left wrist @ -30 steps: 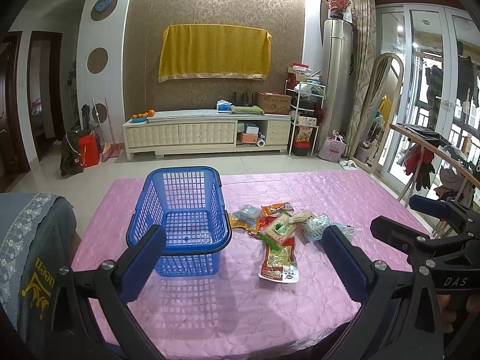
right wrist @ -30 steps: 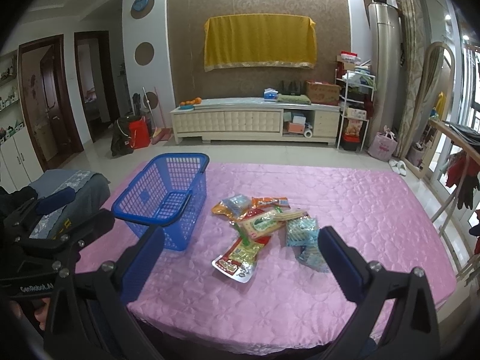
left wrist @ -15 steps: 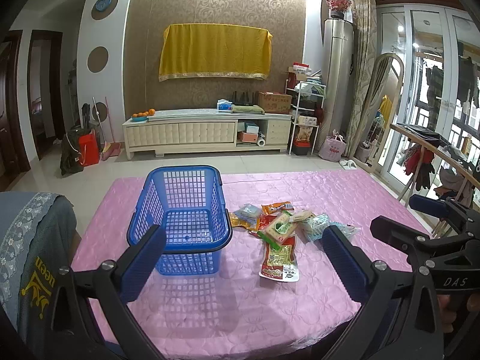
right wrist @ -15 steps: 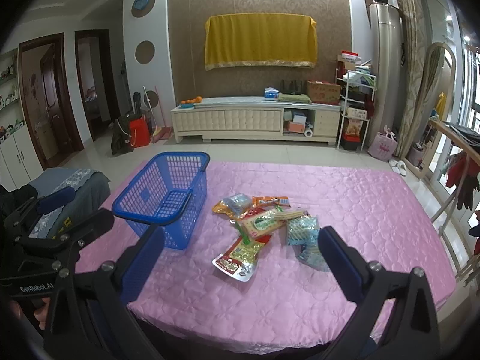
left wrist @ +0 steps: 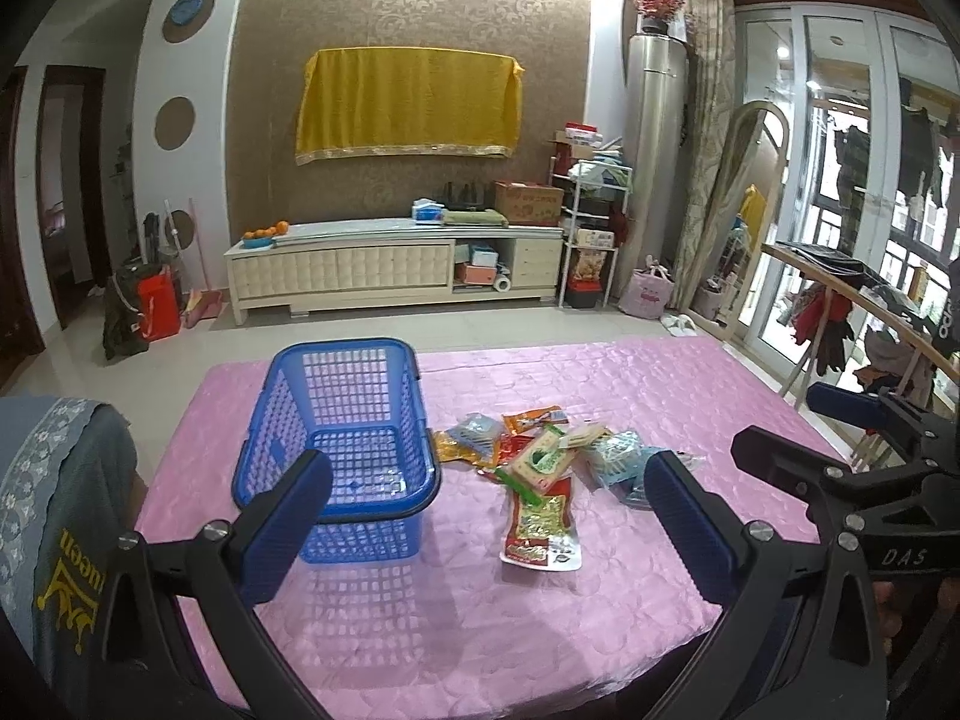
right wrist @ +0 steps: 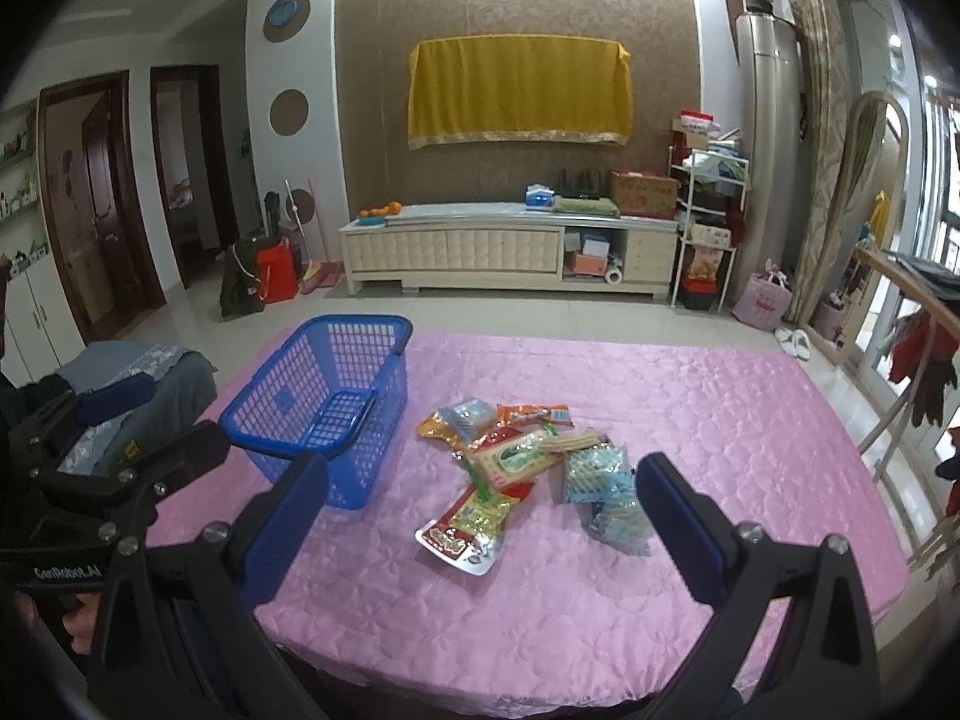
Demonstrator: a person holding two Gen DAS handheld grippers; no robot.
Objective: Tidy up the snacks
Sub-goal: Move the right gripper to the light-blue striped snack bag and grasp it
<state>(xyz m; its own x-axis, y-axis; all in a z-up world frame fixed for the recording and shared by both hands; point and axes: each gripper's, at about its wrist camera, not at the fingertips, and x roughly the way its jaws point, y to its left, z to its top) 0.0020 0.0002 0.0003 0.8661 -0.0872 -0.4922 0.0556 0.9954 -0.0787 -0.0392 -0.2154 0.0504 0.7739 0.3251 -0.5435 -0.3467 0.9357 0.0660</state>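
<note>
Snack pile lies on the pink surface, just right of the empty basket. Your right gripper faces it squarely, nearer than the left gripper; both jaws wide, holding nothing.

One blue basket on the pink table — empty. Beside the basket, one heap of snack packets — about seven, overlapping, so exact count unclear: two pale blue ones, at least two orange, one red-and-green pouch. Two grippers, one per view.
</note>
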